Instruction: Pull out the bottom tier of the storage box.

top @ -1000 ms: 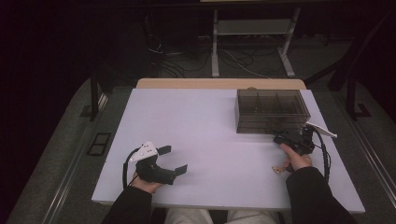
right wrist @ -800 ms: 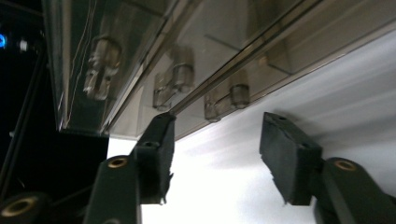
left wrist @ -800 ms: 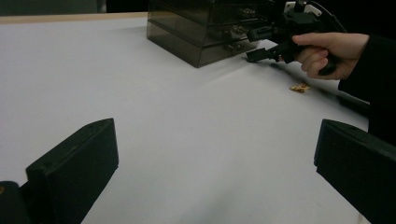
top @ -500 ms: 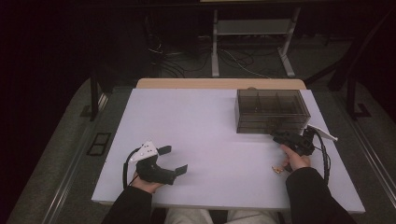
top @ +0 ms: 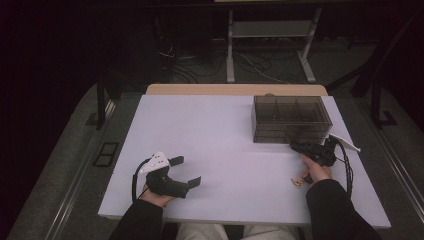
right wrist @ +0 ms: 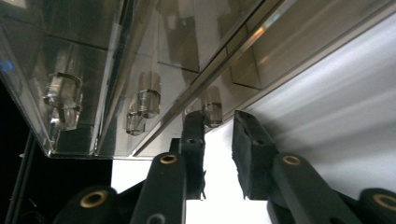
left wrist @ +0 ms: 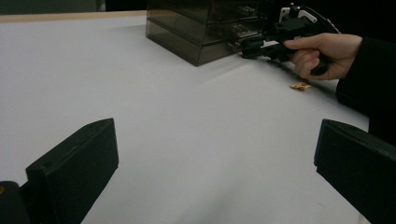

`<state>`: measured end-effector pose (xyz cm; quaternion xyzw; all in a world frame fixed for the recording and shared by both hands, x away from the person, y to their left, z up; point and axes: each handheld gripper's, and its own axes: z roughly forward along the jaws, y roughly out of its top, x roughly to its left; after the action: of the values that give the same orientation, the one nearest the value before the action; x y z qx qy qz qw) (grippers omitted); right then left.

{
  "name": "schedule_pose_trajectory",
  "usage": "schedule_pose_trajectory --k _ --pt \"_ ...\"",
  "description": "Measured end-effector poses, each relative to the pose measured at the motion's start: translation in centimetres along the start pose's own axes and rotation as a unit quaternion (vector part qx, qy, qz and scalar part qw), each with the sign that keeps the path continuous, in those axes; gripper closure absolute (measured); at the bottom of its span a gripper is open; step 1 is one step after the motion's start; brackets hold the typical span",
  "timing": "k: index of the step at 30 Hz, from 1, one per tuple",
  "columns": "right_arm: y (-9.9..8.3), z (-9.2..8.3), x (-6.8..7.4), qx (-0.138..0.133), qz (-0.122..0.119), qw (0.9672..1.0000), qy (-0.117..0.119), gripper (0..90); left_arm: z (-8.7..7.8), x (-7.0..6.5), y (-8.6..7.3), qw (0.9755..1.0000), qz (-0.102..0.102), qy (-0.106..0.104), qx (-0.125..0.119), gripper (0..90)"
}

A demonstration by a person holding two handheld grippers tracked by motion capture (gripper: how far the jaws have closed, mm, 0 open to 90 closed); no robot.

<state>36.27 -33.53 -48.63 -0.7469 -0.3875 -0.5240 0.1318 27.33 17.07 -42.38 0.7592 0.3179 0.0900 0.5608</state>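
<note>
A smoky see-through drawer box (top: 291,119) stands at the back right of the white table (top: 215,130). My right gripper (top: 296,146) is at the box's lower front. In the right gripper view its jaws (right wrist: 219,120) stand a narrow gap apart, with a clear drawer knob (right wrist: 212,112) just at their tips and nothing clamped. My left gripper (top: 189,170) rests near the front left edge, jaws wide open and empty (left wrist: 215,135). The left gripper view shows the box (left wrist: 196,28) and the right gripper (left wrist: 252,45) far off.
A small tan piece (top: 297,181) lies on the table beside the right hand, also seen as a tan piece (left wrist: 300,86) in the left gripper view. Two more clear knobs (right wrist: 147,100) sit on neighbouring drawers. Dark floor, cables and a stand lie beyond the table.
The right gripper has edged slightly toward the box's front. The left gripper has stayed where it was.
</note>
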Motion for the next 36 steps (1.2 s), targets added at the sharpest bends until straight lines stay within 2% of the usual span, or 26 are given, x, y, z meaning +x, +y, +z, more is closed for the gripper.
schedule_pose_trajectory --k 8,9,14,17,32,34,36 --pt "-0.01 0.24 0.03 0.000 0.011 0.9999 0.010 77.4 0.01 0.02 -0.01 1.0000 0.000 0.000 0.000 0.0" --pt "-0.01 0.20 0.10 0.003 0.019 0.9998 0.011 77.5 0.01 0.03 -0.01 1.0000 0.000 0.000 0.001 0.0" --pt "-0.03 0.37 -0.03 -0.002 0.011 0.9999 0.013 77.8 0.03 0.02 -0.01 1.0000 0.000 0.000 0.001 0.0" --pt "-0.08 0.31 0.11 0.002 0.019 0.9997 0.012 78.1 0.06 0.03 -0.01 1.0000 0.001 -0.001 0.001 0.0" --pt "0.08 0.42 -0.26 0.002 0.012 0.9997 0.020 79.4 0.16 -0.01 0.02 1.0000 0.002 -0.002 0.003 0.0" --pt "0.11 0.43 -0.35 0.002 0.014 0.9996 0.024 79.5 0.15 0.01 0.03 1.0000 0.002 -0.002 0.002 0.0" --pt "0.11 0.34 -0.26 0.010 0.028 0.9992 0.027 79.6 0.13 0.03 0.03 1.0000 0.002 -0.002 0.002 0.0"
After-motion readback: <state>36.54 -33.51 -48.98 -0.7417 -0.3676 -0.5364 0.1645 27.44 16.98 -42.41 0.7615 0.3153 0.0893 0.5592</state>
